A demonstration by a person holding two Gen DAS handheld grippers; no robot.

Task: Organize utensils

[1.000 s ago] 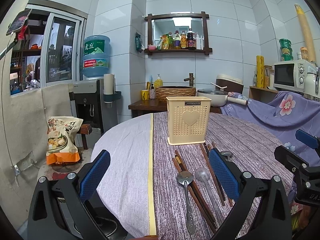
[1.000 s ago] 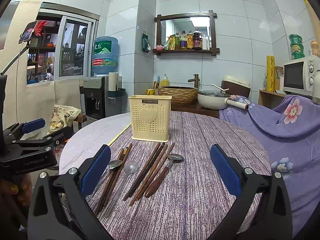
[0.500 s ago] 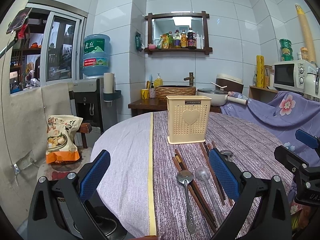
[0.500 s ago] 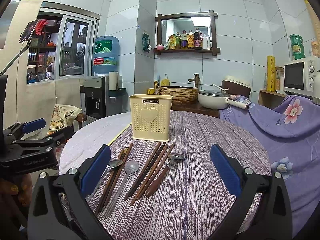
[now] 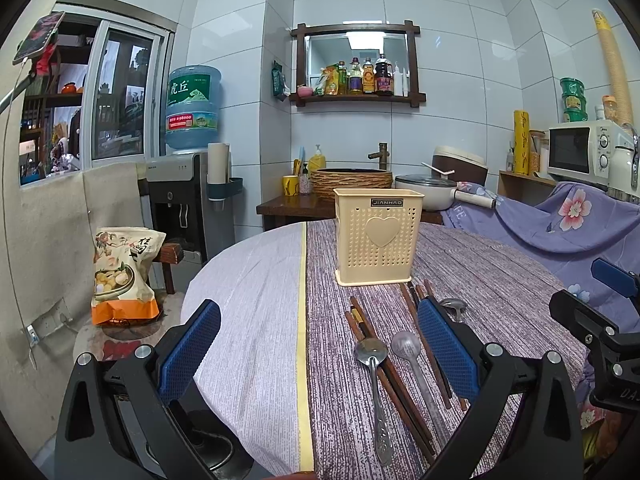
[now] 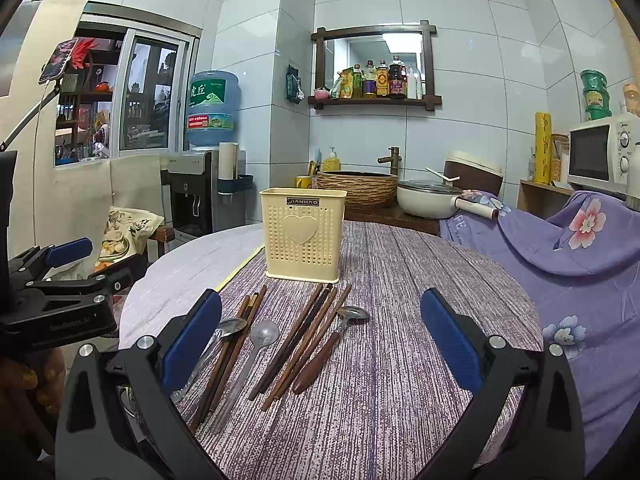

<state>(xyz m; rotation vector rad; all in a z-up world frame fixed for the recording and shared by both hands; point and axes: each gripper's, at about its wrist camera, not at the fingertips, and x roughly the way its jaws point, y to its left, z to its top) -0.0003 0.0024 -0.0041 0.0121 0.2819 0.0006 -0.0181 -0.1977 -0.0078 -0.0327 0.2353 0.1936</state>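
Both grippers, left [image 5: 320, 354] and right [image 6: 320, 344], jaws wide open, empty, above table [image 6: 400, 400]. Holder [image 6: 303, 235] at 12 o'clock; chopsticks [image 6: 296, 340], spoons [image 6: 262, 336] flat before it.

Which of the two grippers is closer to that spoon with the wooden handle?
The right gripper, probably. The wooden-handled spoon lies on the table between its open fingers. The left gripper hovers farther left, over the all-metal spoons, and its right finger hides most of that spoon.
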